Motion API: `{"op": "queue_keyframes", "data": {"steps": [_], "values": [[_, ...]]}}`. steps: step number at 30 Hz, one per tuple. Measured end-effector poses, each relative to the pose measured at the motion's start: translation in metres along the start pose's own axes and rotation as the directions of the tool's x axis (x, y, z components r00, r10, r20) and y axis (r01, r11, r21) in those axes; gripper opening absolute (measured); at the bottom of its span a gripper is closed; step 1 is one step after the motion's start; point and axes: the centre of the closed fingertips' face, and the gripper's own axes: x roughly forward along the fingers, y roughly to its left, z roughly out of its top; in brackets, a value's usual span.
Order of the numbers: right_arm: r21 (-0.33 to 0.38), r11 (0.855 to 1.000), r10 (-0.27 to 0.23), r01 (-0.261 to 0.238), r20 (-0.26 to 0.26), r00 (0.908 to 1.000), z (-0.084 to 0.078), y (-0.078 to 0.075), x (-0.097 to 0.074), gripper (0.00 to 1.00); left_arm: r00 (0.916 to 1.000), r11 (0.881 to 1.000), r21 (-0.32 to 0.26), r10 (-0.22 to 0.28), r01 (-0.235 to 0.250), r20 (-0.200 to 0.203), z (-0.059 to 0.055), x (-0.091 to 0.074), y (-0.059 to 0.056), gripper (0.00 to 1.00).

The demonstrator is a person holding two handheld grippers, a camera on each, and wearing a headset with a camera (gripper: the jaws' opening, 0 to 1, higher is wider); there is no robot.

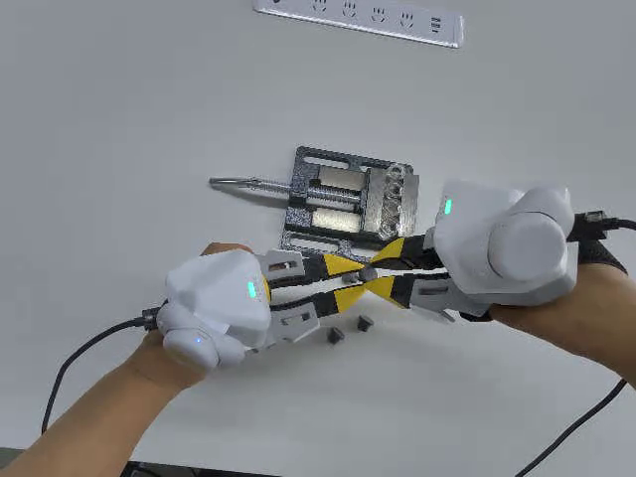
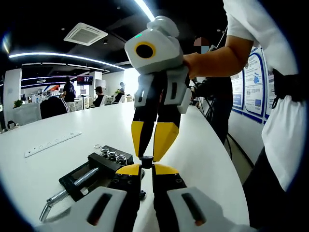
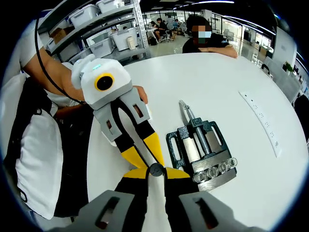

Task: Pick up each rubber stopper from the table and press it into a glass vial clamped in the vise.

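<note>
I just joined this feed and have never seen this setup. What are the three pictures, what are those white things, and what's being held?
There is no robot here: a person holds a two-jaw tool in each hand. The head view looks down from their headset, and each round view comes from a camera riding on one gripper. The left gripper and right gripper meet tip to tip, and both seem to pinch one rubber stopper. On the white table are two loose stoppers, a vise clamping glass vials, and a power strip.
</note>
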Motion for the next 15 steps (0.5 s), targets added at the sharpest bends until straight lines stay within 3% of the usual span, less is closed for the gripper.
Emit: {"op": "queue_keyframes", "data": {"steps": [15], "values": [[-0.021, 1.000, -0.003, 0.003, -0.002, 1.0000, 0.004, -0.008, -0.008, 0.14, 0.9960, 0.999, -0.045, 0.031, -0.027, 0.083, 0.011, 0.002, 0.006, 0.04]]}}
